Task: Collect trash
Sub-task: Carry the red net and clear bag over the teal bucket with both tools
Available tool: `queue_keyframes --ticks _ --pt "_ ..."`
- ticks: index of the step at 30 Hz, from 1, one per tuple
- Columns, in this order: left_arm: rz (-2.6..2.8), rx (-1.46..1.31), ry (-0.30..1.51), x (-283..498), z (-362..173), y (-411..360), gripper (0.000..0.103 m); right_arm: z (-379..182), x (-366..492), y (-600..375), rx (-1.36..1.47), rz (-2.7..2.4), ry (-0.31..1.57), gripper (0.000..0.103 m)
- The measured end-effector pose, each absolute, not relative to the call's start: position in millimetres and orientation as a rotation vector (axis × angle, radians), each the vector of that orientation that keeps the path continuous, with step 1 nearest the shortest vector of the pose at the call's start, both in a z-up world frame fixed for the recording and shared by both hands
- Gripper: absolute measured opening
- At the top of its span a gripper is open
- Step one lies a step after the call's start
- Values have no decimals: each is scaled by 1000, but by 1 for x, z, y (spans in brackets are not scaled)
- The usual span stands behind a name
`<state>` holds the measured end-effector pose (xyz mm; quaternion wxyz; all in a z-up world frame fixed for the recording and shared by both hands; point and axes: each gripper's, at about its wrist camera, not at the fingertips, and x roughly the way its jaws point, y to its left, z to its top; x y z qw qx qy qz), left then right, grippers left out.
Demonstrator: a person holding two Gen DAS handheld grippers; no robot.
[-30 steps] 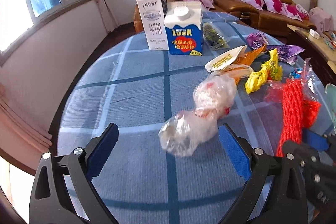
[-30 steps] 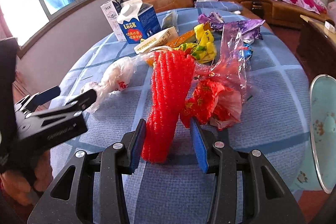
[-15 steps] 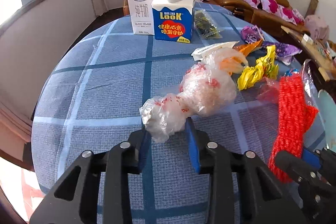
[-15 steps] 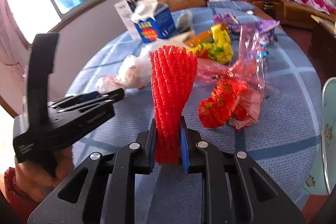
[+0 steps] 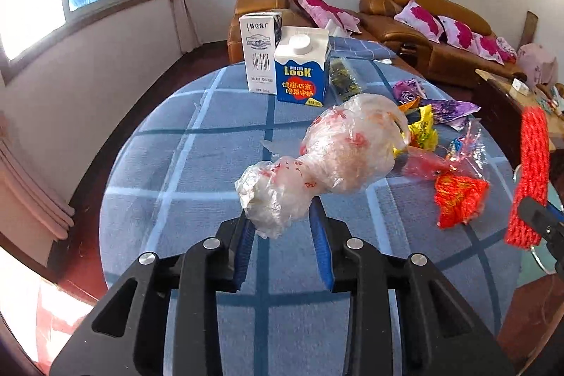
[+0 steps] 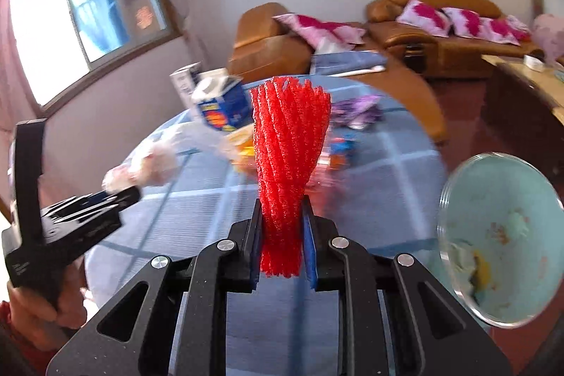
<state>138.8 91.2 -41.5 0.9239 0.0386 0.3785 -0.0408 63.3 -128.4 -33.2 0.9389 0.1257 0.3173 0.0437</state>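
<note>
My left gripper (image 5: 280, 217) is shut on the knotted end of a clear plastic bag with red print (image 5: 338, 154) and holds it lifted above the blue checked tablecloth (image 5: 183, 164). My right gripper (image 6: 282, 217) is shut on a red foam net sleeve (image 6: 287, 143), which stands upright above the table. The sleeve also shows at the right edge of the left wrist view (image 5: 530, 178). The left gripper with the bag shows at the left of the blurred right wrist view (image 6: 116, 196).
Two cartons, white (image 5: 259, 53) and blue (image 5: 301, 73), stand at the table's far side. Yellow (image 5: 423, 133), purple (image 5: 447, 110) and red (image 5: 458, 196) wrappers lie at the right. A pale green dirty plate (image 6: 500, 235) sits beside the table. Sofas (image 5: 433, 30) stand behind.
Both grippers closed, the left on the plastic bag and the right on the red net sleeve. Both have lifted their items off the table.
</note>
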Motion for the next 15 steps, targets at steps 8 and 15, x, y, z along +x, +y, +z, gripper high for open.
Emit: queue_keyframes --ticks 8,15 --pt "-94 61 789 119 -42 80 31 -39 40 -160 257 -9 632 20" --pt "-72 52 732 101 -22 78 31 -36 28 -167 252 -28 603 20"
